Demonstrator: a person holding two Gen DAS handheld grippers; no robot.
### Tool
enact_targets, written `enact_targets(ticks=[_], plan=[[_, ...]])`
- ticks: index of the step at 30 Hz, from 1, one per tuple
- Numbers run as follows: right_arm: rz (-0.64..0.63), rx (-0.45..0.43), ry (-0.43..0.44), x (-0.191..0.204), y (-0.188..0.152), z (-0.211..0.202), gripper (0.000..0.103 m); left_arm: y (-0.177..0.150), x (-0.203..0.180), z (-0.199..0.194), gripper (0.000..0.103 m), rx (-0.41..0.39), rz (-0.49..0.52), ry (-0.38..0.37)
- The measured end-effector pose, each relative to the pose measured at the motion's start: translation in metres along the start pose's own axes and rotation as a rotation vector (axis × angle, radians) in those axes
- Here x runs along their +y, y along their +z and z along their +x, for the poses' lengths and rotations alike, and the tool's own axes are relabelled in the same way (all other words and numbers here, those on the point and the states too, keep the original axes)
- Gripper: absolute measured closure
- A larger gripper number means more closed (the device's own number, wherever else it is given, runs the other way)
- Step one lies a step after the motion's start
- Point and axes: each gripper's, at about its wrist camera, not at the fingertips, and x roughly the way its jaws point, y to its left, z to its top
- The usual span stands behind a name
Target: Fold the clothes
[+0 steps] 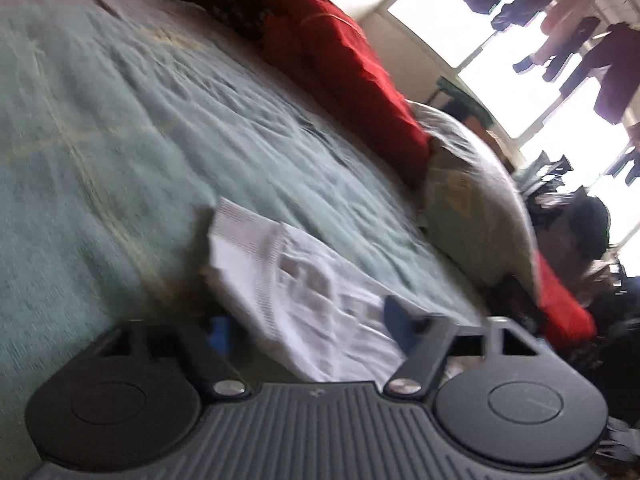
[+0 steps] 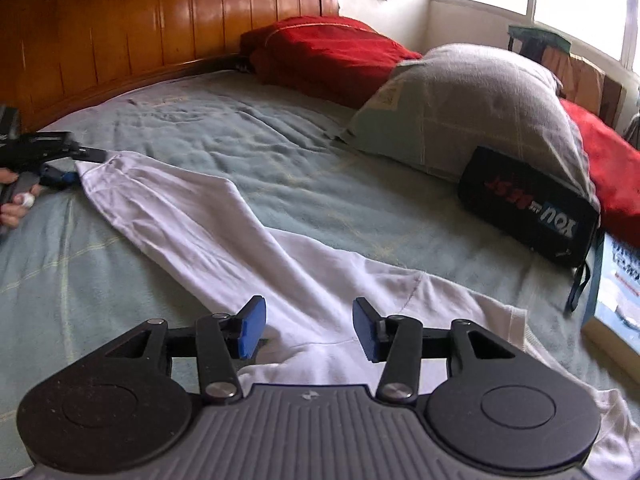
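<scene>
From my left wrist, blurred and tilted, the ribbed cuff of the white sweatshirt (image 1: 280,280) lies between the blue fingers (image 1: 396,320) of my left gripper (image 1: 308,324), which pinch it above the green bedspread (image 1: 120,120). From my right wrist, my right gripper (image 2: 308,330) hovers with its fingers (image 2: 252,332) spread and empty over the sweatshirt's body, whose sleeve stretches across the bed toward the left gripper at the far left edge, with a grey pillow (image 2: 472,108), red pillow (image 2: 328,48) and black pouch (image 2: 528,212) beyond.
</scene>
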Motion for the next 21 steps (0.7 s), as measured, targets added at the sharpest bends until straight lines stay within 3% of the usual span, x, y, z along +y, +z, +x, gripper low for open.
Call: enact_targets(ticks=[1,2,3,11,16,21], plan=[[-0.004,-0.002,-0.001,0.002,0.0,-0.002,0.048,-0.001,-0.002,0.0,0.084,-0.004,0.024,0.045],[-0.008,-0.004,-0.005,0.003,0.001,-0.003,0.046,-0.002,-0.005,-0.001,0.092,-0.006,0.058,0.088],[-0.012,-0.006,-0.01,0.004,0.001,-0.004,0.045,-0.002,-0.008,-0.003,0.093,-0.004,0.089,0.111],[-0.055,0.001,-0.045,0.006,0.004,0.004,0.045,-0.007,-0.037,-0.036,0.094,-0.014,0.244,0.137],[-0.119,0.002,-0.078,-0.007,0.027,0.038,0.048,-0.009,-0.026,-0.024,0.093,0.055,0.229,0.167],[-0.147,0.049,-0.056,-0.033,0.047,0.091,0.054,-0.013,-0.019,-0.022,0.09,0.058,0.205,0.154]])
